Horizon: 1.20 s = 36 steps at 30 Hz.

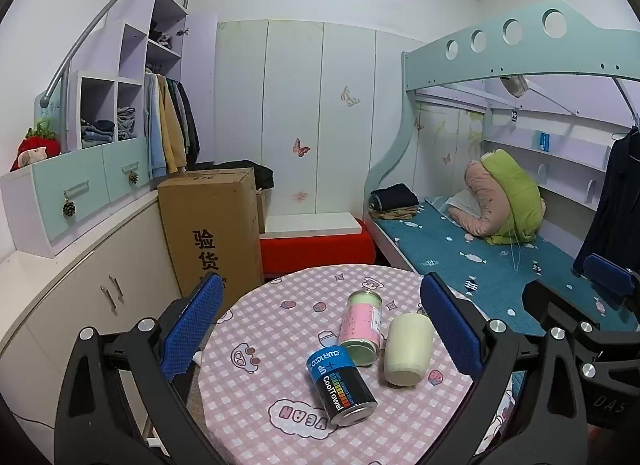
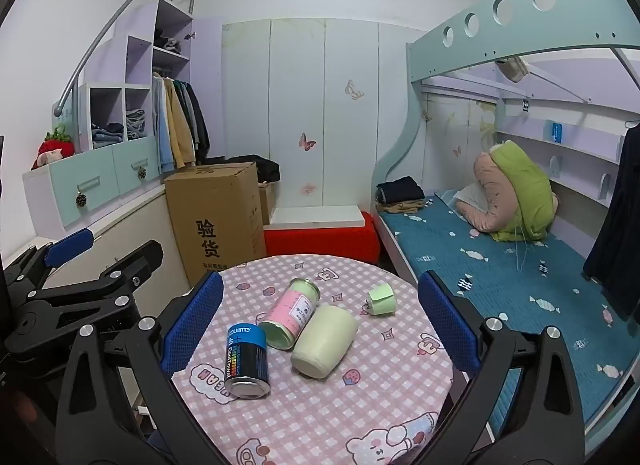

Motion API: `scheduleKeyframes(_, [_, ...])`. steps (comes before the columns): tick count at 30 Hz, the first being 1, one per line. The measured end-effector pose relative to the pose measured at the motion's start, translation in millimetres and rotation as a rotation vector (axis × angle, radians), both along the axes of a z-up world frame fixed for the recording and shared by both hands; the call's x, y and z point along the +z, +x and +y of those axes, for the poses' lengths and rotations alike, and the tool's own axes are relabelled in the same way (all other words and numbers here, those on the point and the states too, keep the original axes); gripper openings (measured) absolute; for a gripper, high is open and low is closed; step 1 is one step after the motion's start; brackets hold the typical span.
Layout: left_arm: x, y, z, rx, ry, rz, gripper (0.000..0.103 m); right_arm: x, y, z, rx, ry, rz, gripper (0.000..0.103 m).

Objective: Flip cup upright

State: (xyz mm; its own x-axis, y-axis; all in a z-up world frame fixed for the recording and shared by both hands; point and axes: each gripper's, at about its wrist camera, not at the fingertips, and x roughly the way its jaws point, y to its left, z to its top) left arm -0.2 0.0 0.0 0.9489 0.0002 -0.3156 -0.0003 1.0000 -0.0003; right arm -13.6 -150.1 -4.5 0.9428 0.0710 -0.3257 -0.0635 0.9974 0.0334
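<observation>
Cup (image 2: 324, 342) lies mid-table touching the pink can (image 2: 291, 318); both tongs (image 1: 324, 325) (image 2: 320, 321) spread wide, empty

Table (image 2: 360, 417): bare checked cloth is seen along the near and right parts.
Cup (image 2: 324, 341): lies on its side mid-table; its right flank and near end are unobstructed.
Pink can (image 2: 290, 319): lies touching the cup's left side, blocking that flank.
CoolTowel can (image 2: 246, 361): lies just left of the cup's near end.
Small green cup (image 2: 382, 299): tipped over at the far right, apart from the cup.
</observation>
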Motion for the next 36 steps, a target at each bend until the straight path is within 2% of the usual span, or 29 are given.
scheduleKeyframes(9, [-1,0,0,-0.004,0.001,0.007,0.095,-2,2,0,-0.002,-0.001,0.006,0.098])
scheduleKeyframes(20, [-14,14,0,-0.003,-0.001,0.032,0.095,-8,6,2,-0.001,-0.001,0.020,0.098])
scheduleKeyframes(36, [-13,16,0,-0.002,0.000,0.039,0.095,-11,16,1,-0.001,0.000,0.032,0.098])
